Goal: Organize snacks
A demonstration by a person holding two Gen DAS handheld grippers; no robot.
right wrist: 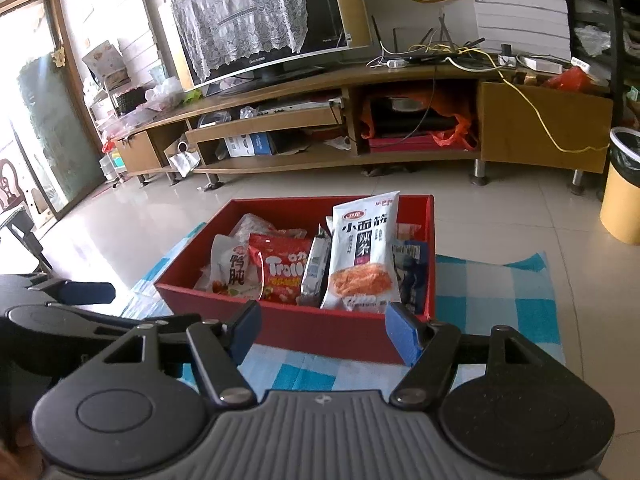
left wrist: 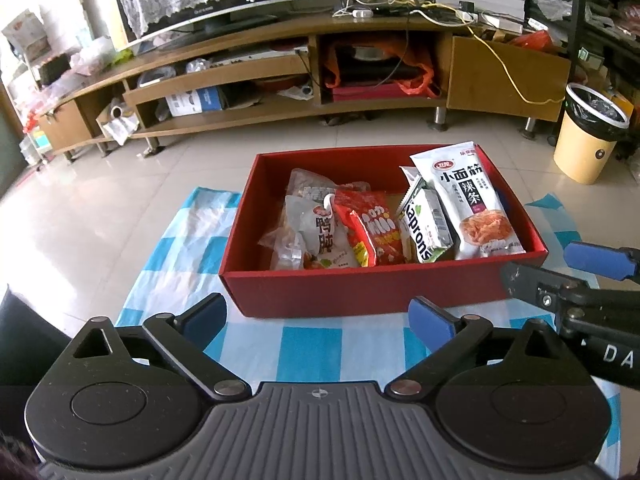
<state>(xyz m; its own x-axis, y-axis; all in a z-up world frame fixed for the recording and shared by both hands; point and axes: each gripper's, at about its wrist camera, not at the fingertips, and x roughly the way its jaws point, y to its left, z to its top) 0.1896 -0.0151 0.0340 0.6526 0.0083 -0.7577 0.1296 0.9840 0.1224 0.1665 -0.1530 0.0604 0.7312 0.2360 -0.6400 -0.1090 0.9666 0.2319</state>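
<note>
A red open box [left wrist: 360,292] stands on a blue-and-white checked cloth [left wrist: 312,348] on the floor. Inside it lie a white noodle-strip packet [left wrist: 472,204], a green-and-white packet [left wrist: 426,220], a red Trolli packet [left wrist: 370,228] and a clear packet with a white label [left wrist: 320,232]. My left gripper [left wrist: 318,320] hangs open just short of the box's front wall, with nothing between its pads. In the right wrist view my right gripper [right wrist: 324,332] is also open and empty before the box [right wrist: 200,304], near the white packet [right wrist: 364,256]. A dark blue packet [right wrist: 412,268] stands at the box's right wall.
A long wooden TV stand [left wrist: 280,64] with a television and cables runs along the back. A yellow waste bin [left wrist: 588,136] stands at the right. Tiled floor [left wrist: 120,200] surrounds the cloth. One of the right gripper's blue fingers [left wrist: 600,260] reaches in at the box's right corner.
</note>
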